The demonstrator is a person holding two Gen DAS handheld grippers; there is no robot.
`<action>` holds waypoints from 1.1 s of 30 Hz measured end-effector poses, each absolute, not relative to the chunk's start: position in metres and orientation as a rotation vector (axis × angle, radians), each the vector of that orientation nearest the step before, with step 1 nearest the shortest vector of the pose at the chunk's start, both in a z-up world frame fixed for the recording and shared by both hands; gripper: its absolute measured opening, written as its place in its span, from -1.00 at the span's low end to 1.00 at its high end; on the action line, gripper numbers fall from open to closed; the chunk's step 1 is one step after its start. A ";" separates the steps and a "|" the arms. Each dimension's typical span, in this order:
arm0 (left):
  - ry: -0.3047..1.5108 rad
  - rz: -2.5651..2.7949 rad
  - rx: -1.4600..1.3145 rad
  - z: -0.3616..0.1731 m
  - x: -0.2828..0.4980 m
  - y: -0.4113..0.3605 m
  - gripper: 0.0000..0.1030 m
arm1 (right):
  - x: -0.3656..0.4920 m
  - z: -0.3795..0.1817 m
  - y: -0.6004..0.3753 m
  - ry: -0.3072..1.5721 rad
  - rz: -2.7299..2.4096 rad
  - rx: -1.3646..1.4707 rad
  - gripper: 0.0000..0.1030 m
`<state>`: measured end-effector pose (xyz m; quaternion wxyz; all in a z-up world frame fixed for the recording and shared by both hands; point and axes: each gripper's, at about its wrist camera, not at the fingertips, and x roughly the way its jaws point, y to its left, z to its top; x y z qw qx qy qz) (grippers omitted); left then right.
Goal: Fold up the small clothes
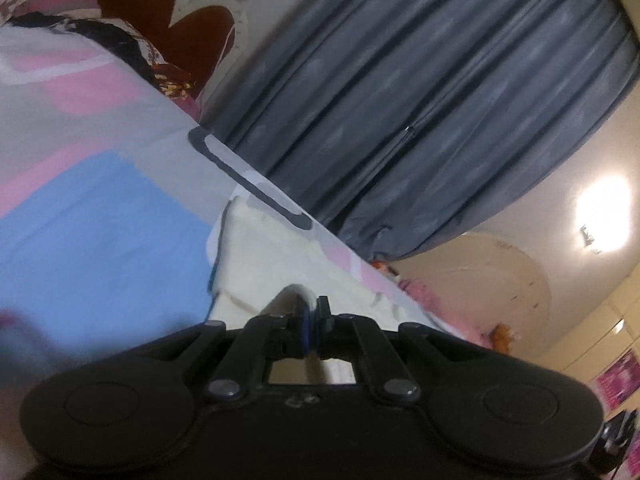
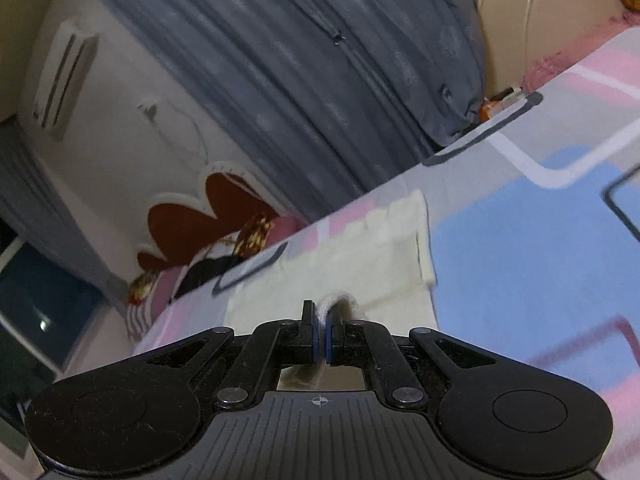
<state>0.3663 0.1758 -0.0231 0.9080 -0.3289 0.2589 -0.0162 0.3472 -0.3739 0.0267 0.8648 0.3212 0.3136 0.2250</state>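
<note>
The bed point(image 1: 80, 208), covered by a sheet printed in blue, pink and grey blocks with white and dark outlines, carries the work; behind it hang grey curtains point(image 1: 420, 92). On the sheet lies the cream knit garment point(image 1: 272, 256), spread mostly flat near the far edge of the bed, with a ribbed, slightly scalloped border visible in the right wrist view point(image 2: 360, 248). Judgement: the fabric looks light, soft and limp with a fuzzy surface, so it should drape and sag from any held point rather than keep its shape; it seems neither slippery nor fragile, though a loose knit may stretch if pulled hard. Best hold appears to be at edges or corners, taking a small bunch of cloth, as both claws do. The left claw point(image 1: 310, 316) is pressed together on a raised fold of the near edge of the garment. The right claw point(image 2: 322, 320) is likewise closed, pinching a small hump of the cream cloth between its blue-lined pads. No brand, label or legible writing shows on the garment or sheet; only a small crosshair mark sits on the right claw's body.
</note>
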 end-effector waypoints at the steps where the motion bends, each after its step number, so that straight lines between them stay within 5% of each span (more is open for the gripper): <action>1: 0.549 -0.028 -0.660 -0.028 0.386 0.176 -0.96 | 0.368 0.021 -0.371 0.662 0.474 0.662 -0.95; 12: 0.652 -0.014 -0.602 -0.074 0.508 0.185 -0.94 | 0.509 -0.059 -0.368 0.775 0.471 0.720 -0.94; 13: 0.639 -0.025 -0.604 -0.075 0.511 0.186 -0.85 | 0.515 -0.063 -0.367 0.768 0.491 0.735 -0.94; 16: 0.566 -0.027 -0.618 -0.074 0.512 0.190 -0.02 | 0.525 -0.065 -0.366 0.702 0.489 0.709 -0.83; 17: 0.539 -0.016 -0.618 -0.072 0.512 0.191 0.13 | 0.526 -0.063 -0.366 0.674 0.486 0.705 -0.47; 18: 0.508 -0.005 -0.618 -0.071 0.509 0.192 0.35 | 0.526 -0.061 -0.368 0.636 0.471 0.699 0.12; 19: 0.484 -0.006 -0.619 -0.069 0.508 0.194 0.40 | 0.523 -0.058 -0.370 0.593 0.447 0.688 0.34; 23: 0.516 -0.060 -0.481 -0.064 0.511 0.188 0.14 | 0.516 -0.048 -0.377 0.526 0.467 0.642 0.38; 29: 0.640 -0.079 -0.279 -0.070 0.539 0.174 0.05 | 0.524 -0.051 -0.344 0.605 0.494 0.373 -0.03; 33: 0.725 -0.088 -0.204 -0.080 0.553 0.169 -0.11 | 0.529 -0.066 -0.313 0.664 0.480 0.210 -0.08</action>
